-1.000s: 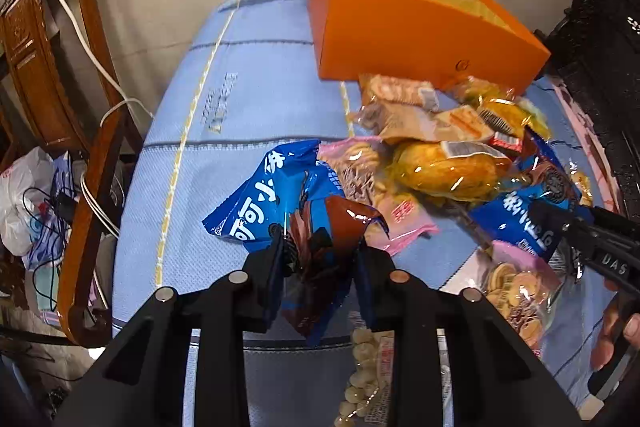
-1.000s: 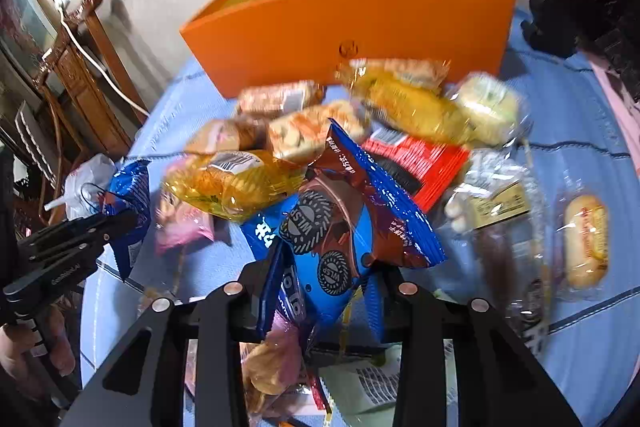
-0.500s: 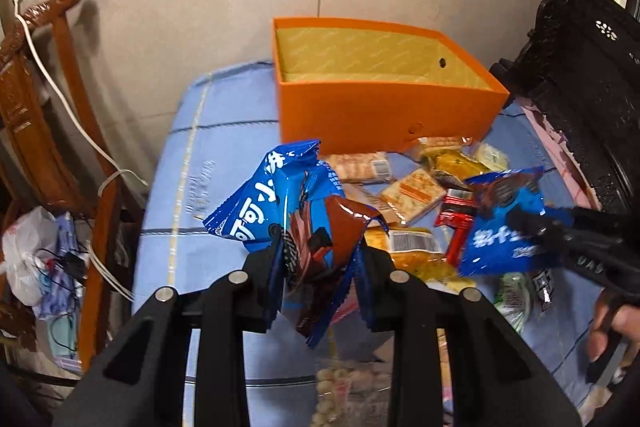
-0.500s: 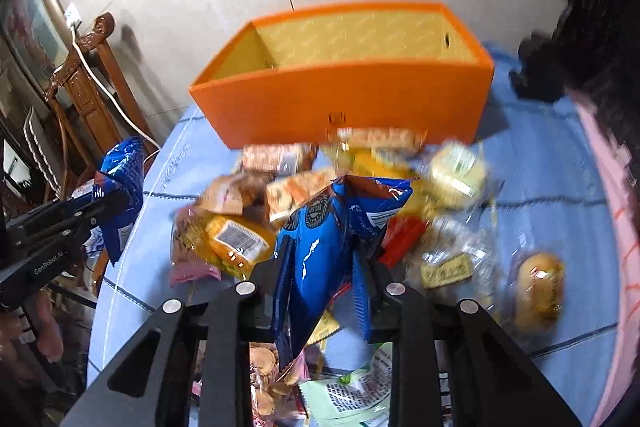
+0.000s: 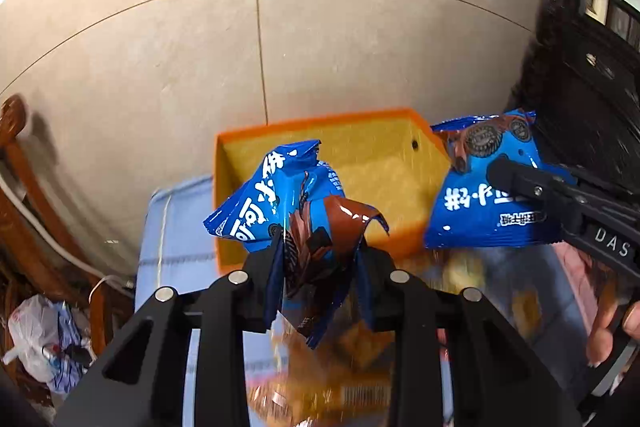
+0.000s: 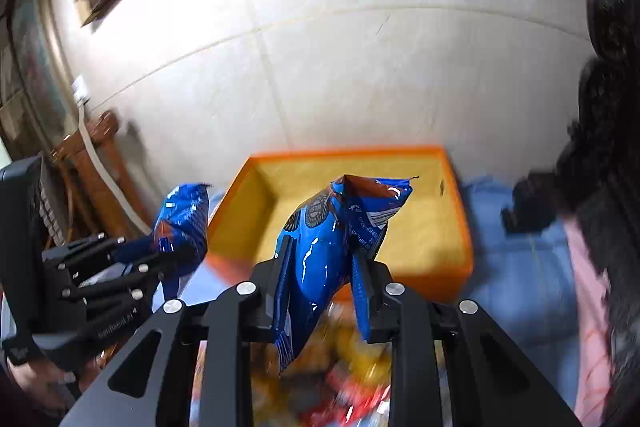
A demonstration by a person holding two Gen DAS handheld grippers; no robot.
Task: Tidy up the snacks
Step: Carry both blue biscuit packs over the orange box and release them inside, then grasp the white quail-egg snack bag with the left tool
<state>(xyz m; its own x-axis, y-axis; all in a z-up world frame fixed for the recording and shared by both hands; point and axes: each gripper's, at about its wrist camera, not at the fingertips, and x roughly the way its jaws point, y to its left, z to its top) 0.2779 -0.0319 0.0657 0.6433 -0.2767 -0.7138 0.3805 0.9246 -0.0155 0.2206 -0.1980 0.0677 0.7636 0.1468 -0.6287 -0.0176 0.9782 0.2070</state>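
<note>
The box [image 5: 320,135] stands on the table [image 5: 176,227] near the wall [image 5: 280,27]. Before the box hang two packets, the left packet [image 5: 288,203] and the right packet [image 6: 332,247], side by side (each between fingers). Below them loose snacks [image 6: 348,367] lie on the table.

The orange box [image 6: 460,227] lies open-topped at frame centre; dark furniture [image 6: 600,167] crowds its right.
</note>
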